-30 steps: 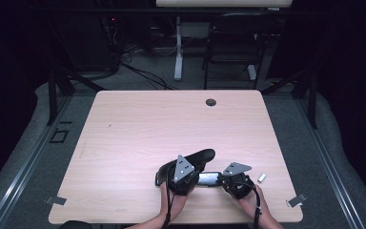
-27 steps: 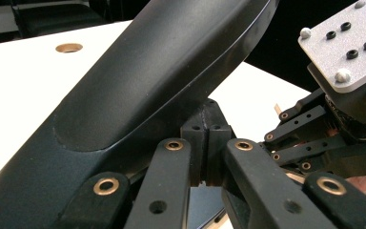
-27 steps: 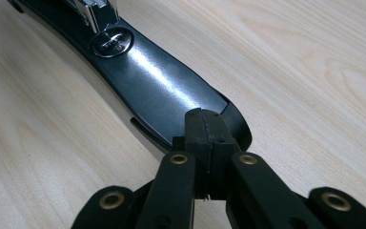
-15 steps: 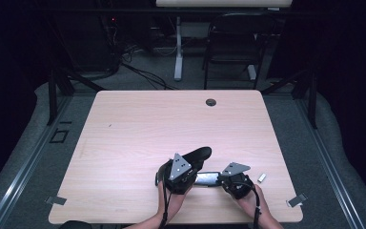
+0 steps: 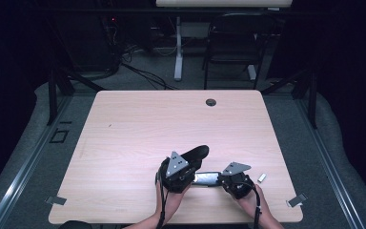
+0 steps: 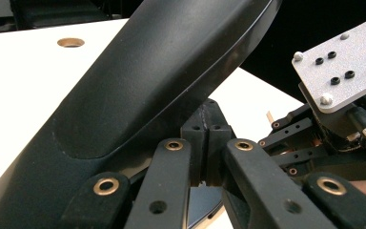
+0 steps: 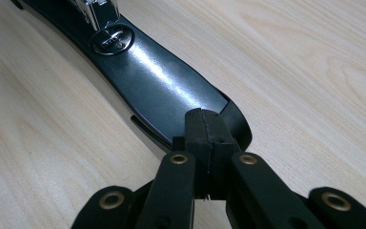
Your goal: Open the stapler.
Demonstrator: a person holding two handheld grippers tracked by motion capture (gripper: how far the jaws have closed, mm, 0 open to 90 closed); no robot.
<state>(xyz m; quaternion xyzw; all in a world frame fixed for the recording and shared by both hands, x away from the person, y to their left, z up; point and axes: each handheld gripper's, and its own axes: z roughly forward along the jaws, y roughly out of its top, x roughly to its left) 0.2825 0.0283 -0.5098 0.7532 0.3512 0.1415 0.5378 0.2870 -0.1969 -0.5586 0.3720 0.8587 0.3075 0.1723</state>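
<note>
1. High view: fixed overhead, looks forward and down on the whole table (image 5: 124,133).
2. Left gripper view: very close, facing the stapler (image 6: 138,90) top.
3. Right gripper view: very close, along the stapler base; all share the stapler.

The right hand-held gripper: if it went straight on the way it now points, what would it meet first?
The right hand-held gripper points along the black stapler base, its shut jaws at the base's near end. Going on, it would probably first meet the metal part rising from that base, though depth is unclear.
</note>
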